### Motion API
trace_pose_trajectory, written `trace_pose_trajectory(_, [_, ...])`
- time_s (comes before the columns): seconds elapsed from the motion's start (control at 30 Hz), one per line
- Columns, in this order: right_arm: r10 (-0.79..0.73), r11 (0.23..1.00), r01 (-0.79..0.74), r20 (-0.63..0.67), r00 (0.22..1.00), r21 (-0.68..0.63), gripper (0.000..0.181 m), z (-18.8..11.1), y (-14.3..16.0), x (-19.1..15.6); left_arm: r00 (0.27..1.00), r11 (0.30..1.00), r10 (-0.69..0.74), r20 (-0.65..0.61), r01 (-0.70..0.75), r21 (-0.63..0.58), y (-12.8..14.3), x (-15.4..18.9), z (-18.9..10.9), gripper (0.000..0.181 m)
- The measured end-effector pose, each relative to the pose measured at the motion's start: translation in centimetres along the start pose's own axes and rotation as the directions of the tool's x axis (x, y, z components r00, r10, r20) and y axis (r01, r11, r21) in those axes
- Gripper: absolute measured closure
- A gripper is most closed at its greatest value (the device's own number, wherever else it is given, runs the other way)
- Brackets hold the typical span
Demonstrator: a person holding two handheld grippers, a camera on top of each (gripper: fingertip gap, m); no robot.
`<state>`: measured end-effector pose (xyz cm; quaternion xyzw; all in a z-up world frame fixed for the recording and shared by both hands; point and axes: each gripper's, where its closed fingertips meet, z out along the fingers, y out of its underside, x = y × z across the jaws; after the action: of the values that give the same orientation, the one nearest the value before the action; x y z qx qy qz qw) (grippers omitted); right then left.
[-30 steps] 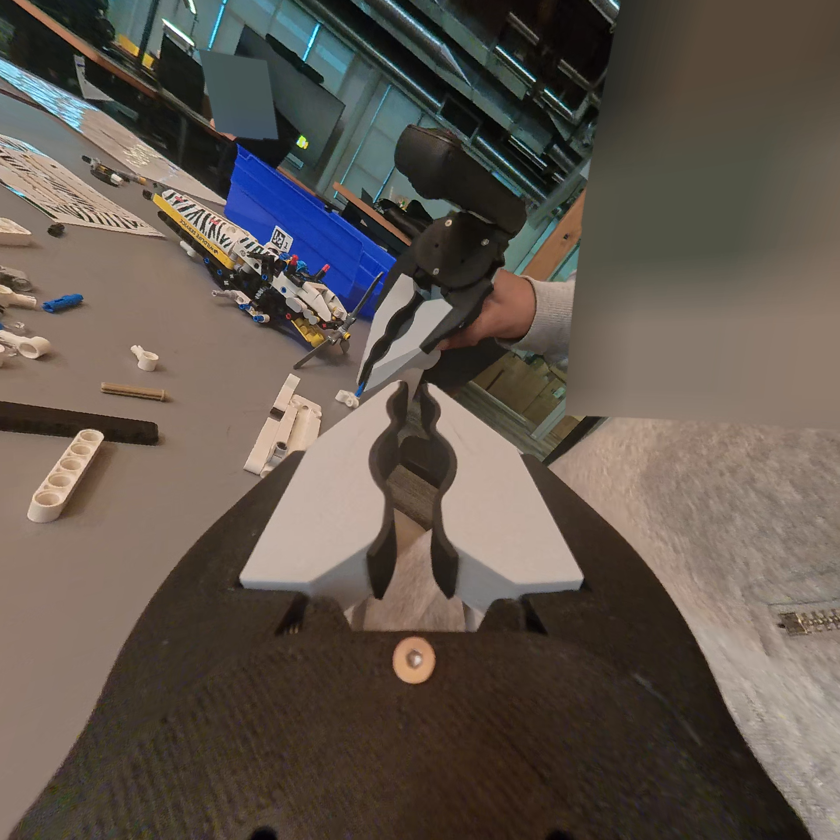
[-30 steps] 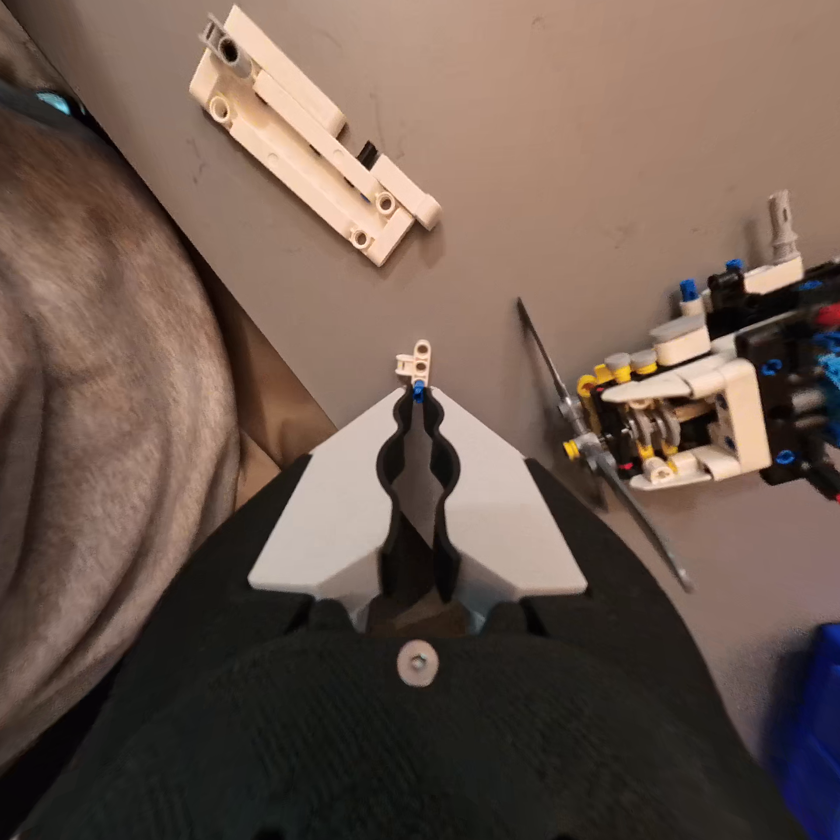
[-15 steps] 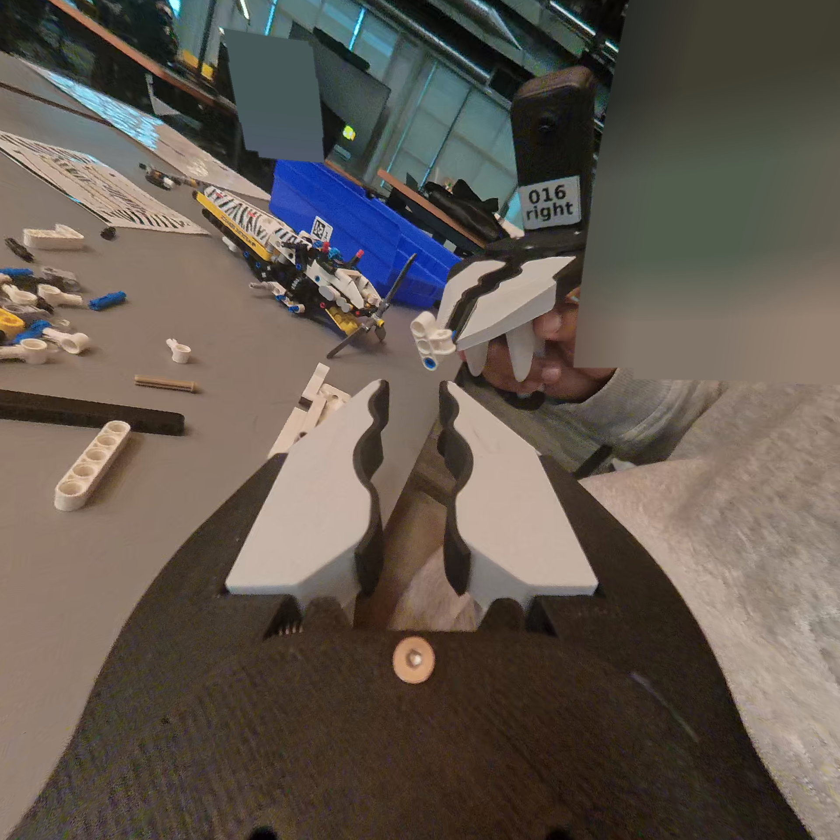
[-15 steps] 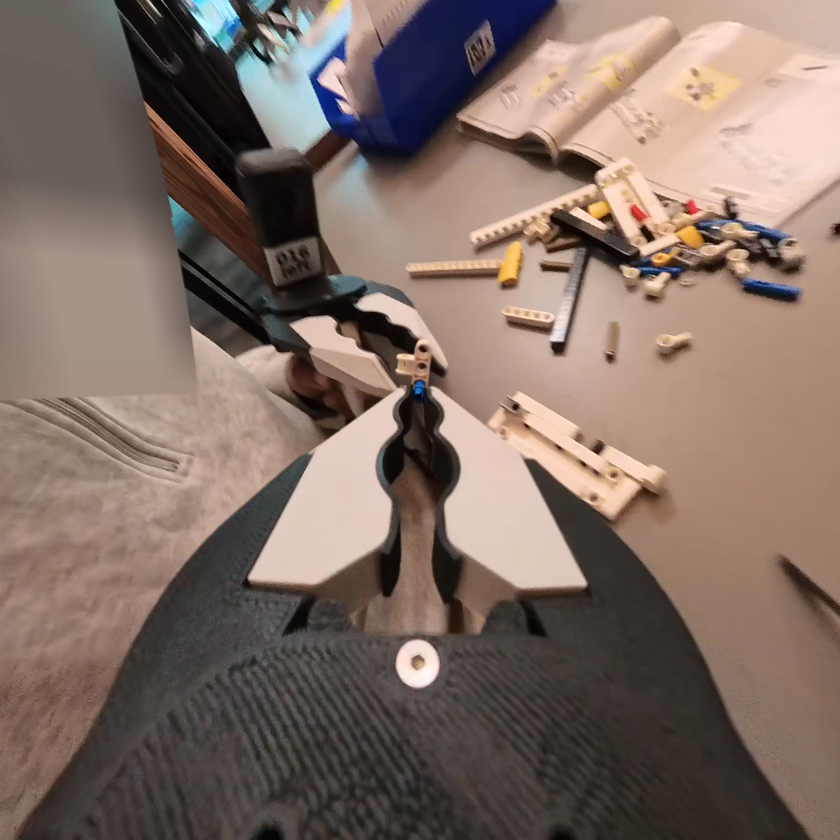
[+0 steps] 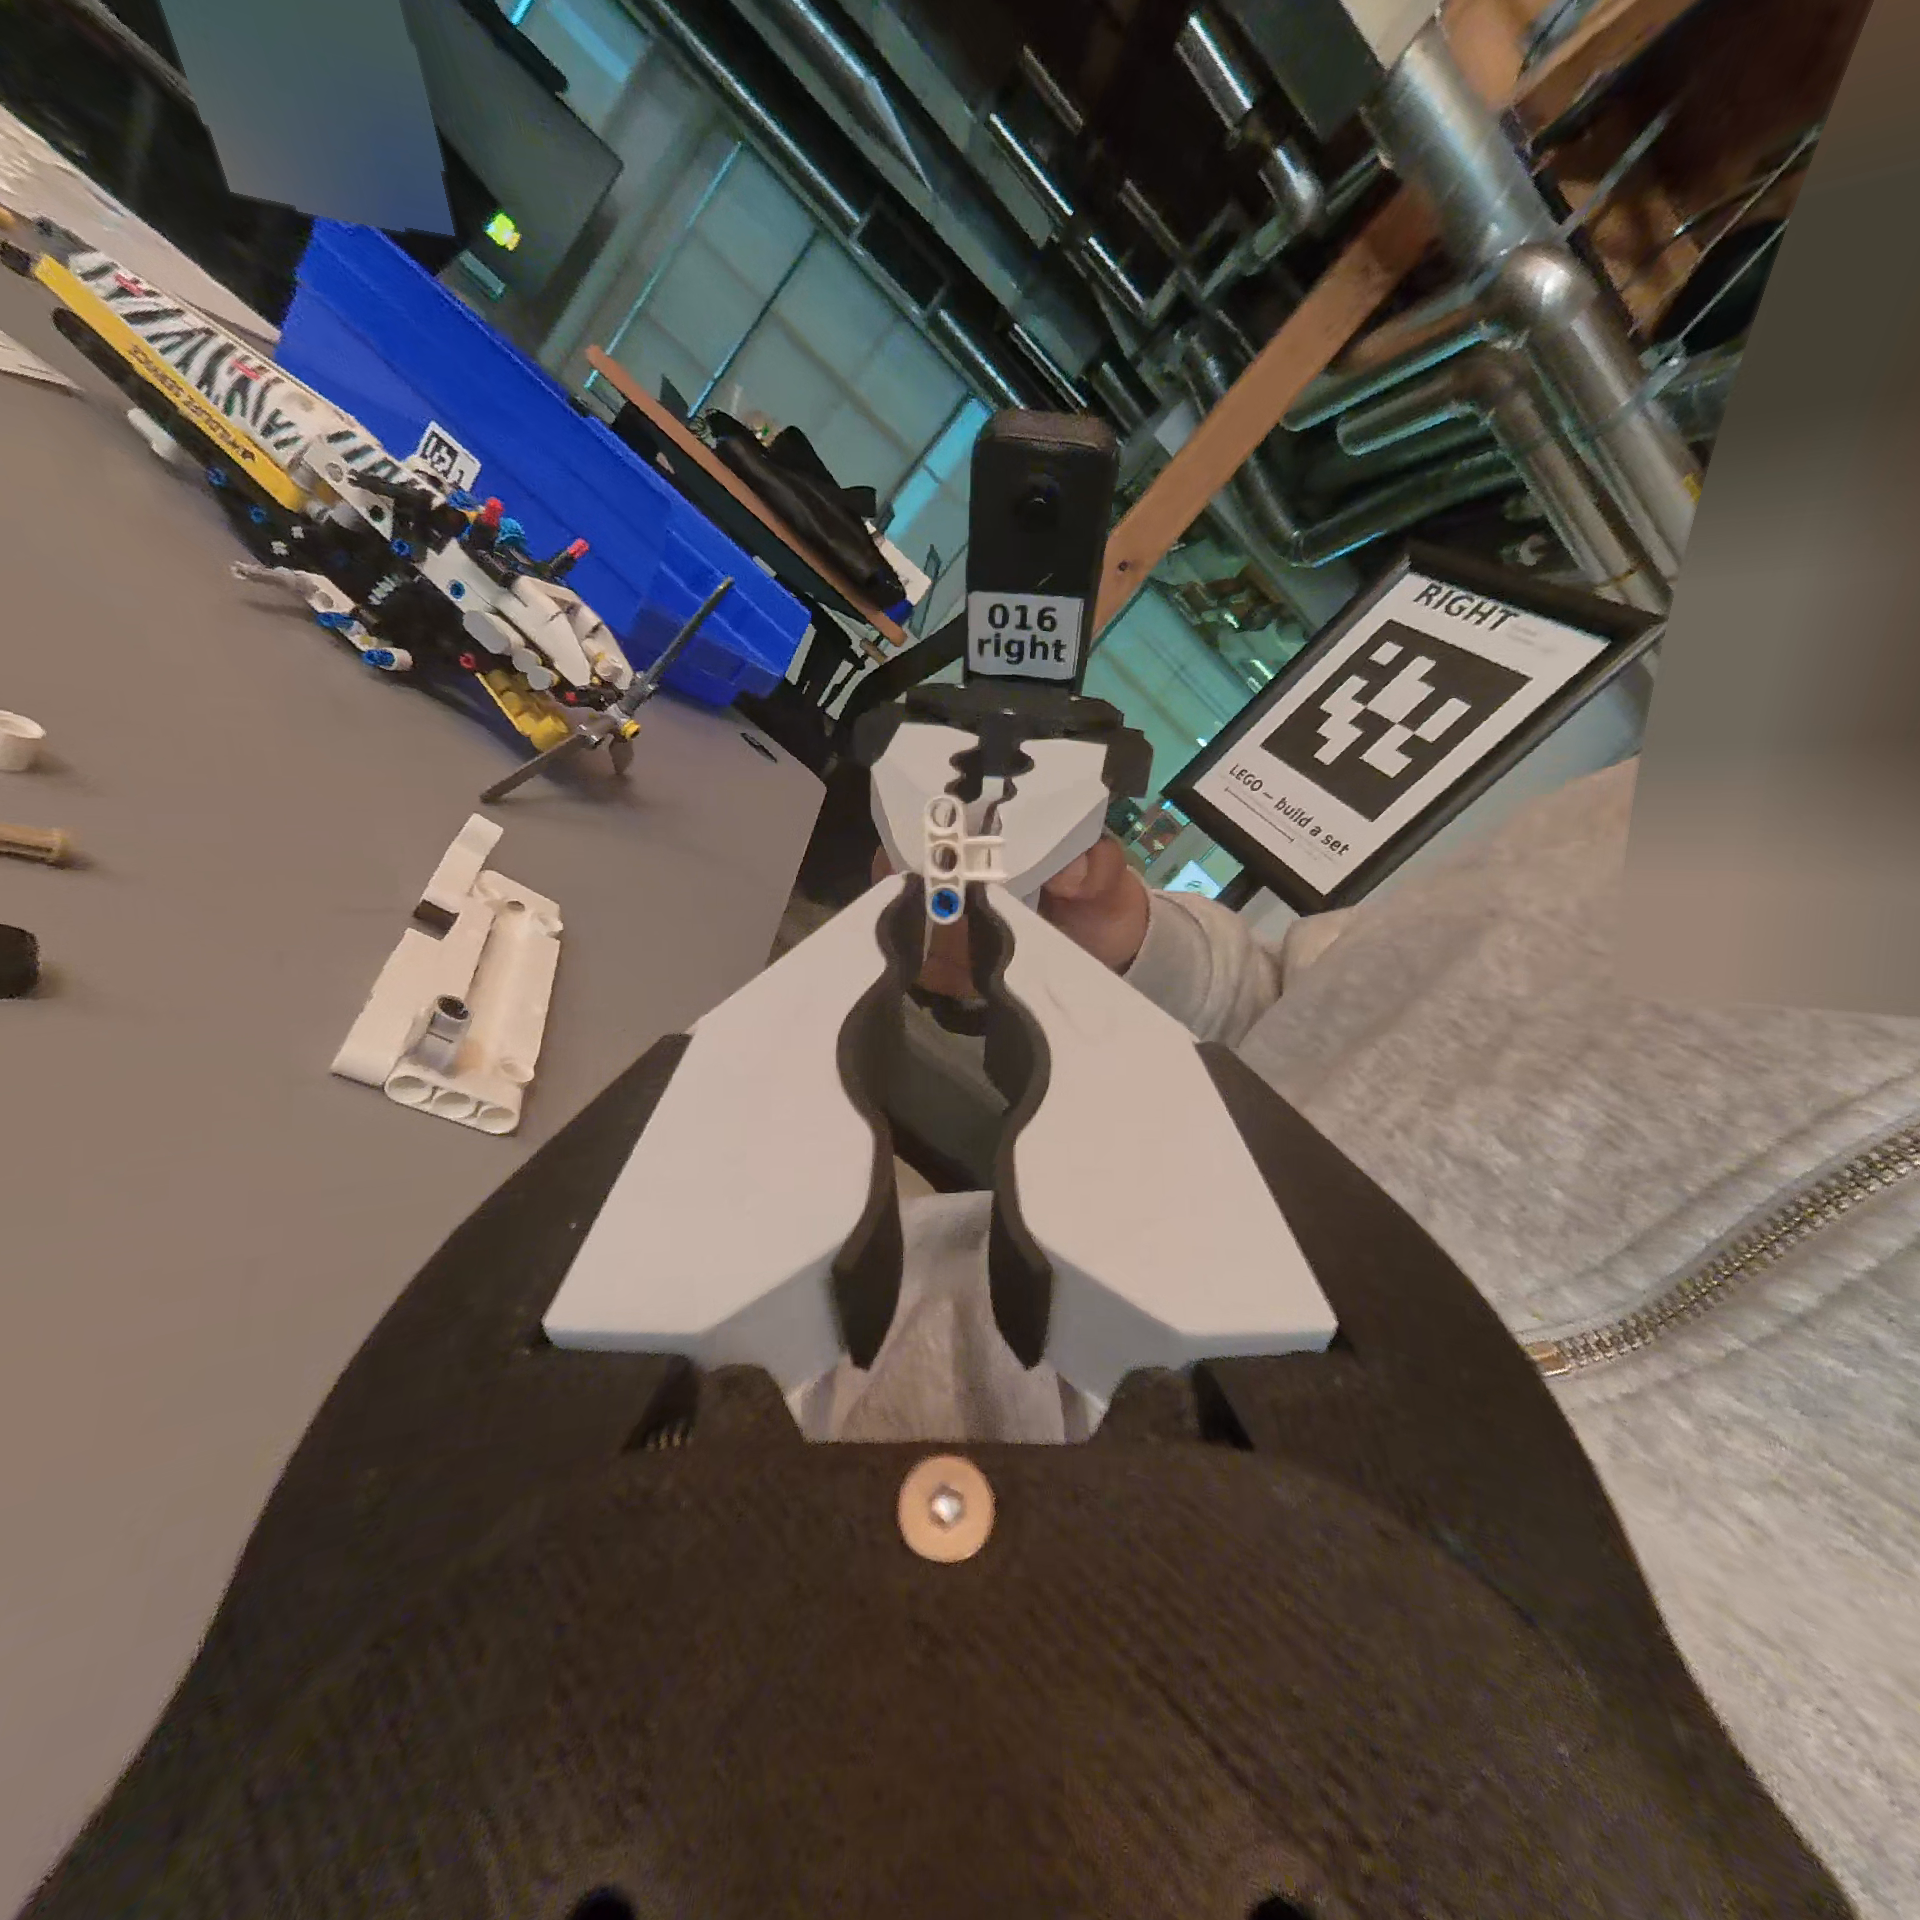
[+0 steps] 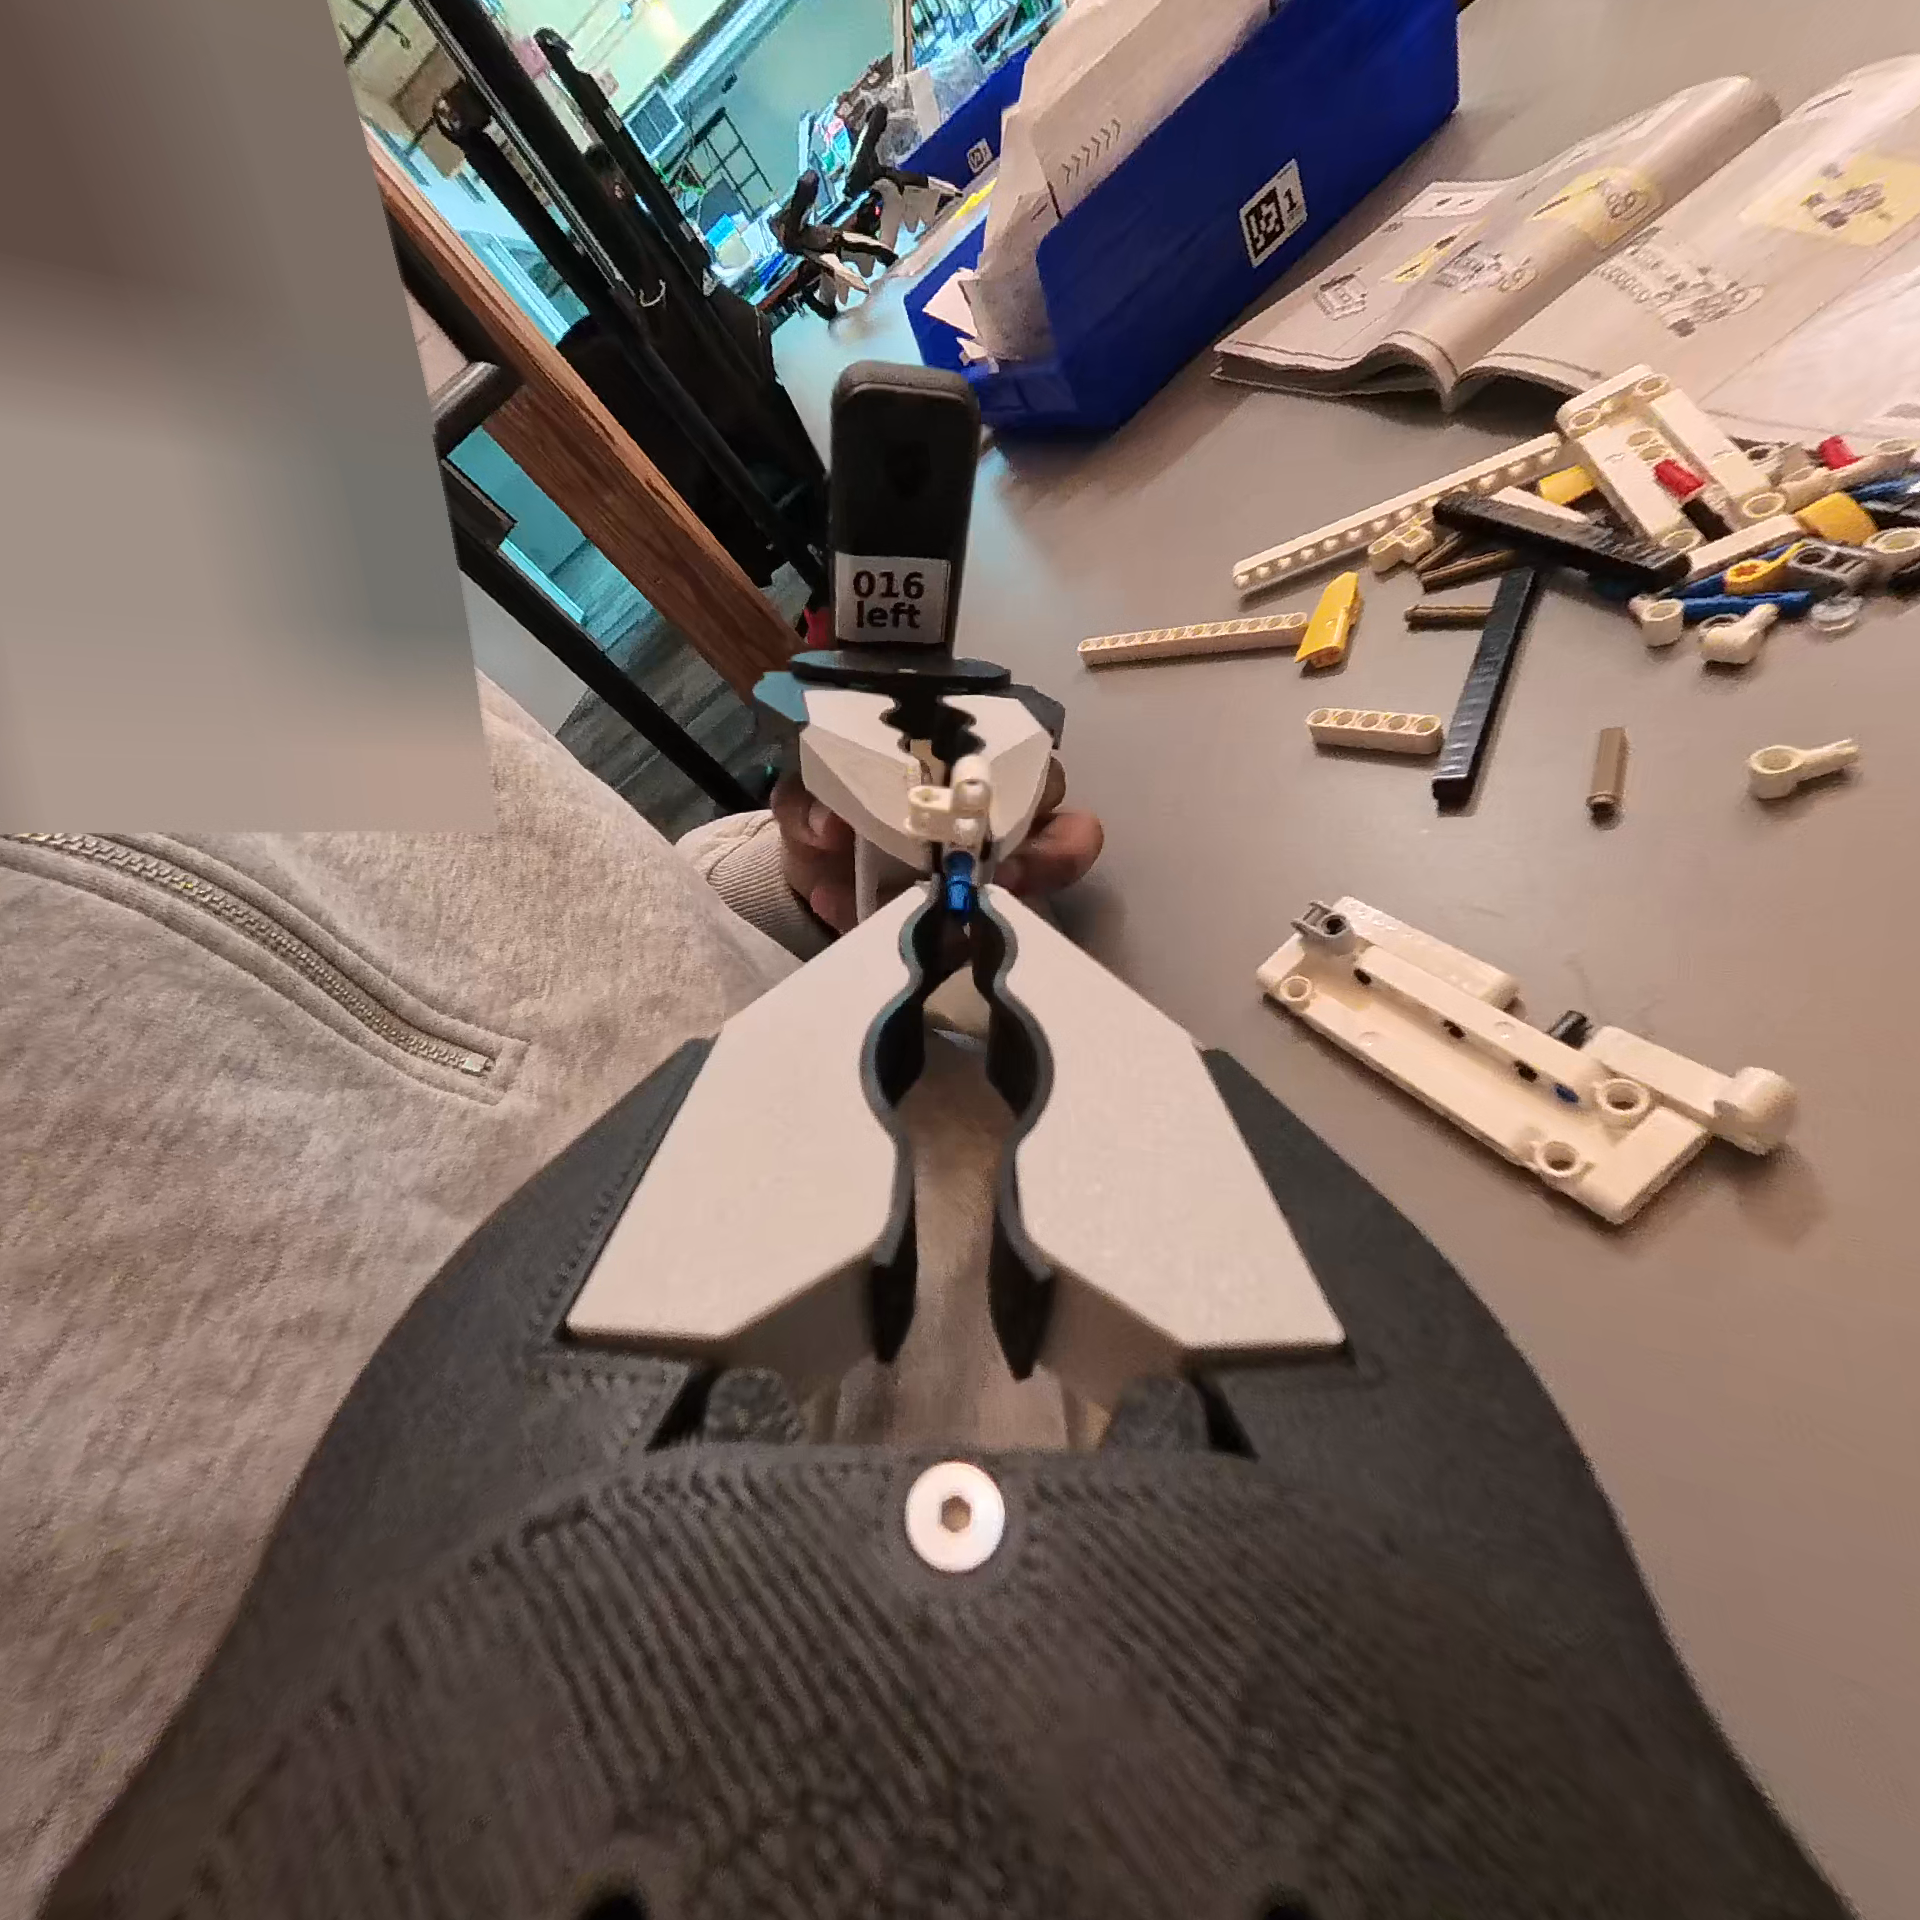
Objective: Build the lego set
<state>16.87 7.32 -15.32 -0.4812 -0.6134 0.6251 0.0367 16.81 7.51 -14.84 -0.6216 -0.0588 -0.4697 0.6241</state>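
Both views are evenly lit by soft indoor light, with no harsh glare. The grey surface (image 5: 208, 1091) carries only faint, short shadows under the loose parts; the white plate (image 6: 1496, 1049) casts a soft one on its near side. The wide lens bends lines strongly toward the edges, so the pipes (image 5: 1507, 312) overhead curve. The centre is sharp. The booklet (image 6: 1558, 260) and the far hall are slightly soft, and the black mount at the bottom of each view is a little blurred.

Grey table (image 6: 1351, 894) with loose Lego pieces (image 6: 1621, 540), open booklet (image 6: 1621, 239), blue bin (image 6: 1174, 208)
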Motion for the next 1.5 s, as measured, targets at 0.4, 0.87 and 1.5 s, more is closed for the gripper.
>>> trace_pose_trajectory(0.4, [-0.200, 0.965, 0.177, -0.105, 0.974, -0.195, 0.179, 1.2, 1.5, 0.3, 1.000, 0.999, 0.002, 0.030, 0.000, -0.049, 0.3, 0.0, 0.0, 0.178])
trace_pose_trajectory(0.87, [-0.216, 0.954, 0.183, -0.122, 0.969, -0.238, 0.179, 2.4, 1.2, 1.7, 0.995, 0.992, -0.098, -0.001, 0.098, 0.075, -1.5, -0.9, -1.2, 0.165])
trace_pose_trajectory(1.5, [-0.242, 0.956, 0.216, -0.121, 0.963, -0.198, 0.179, 2.4, 0.2, 1.7, 0.990, 0.987, -0.138, 0.019, 0.136, 0.083, -1.5, -1.4, -1.2, 0.167])
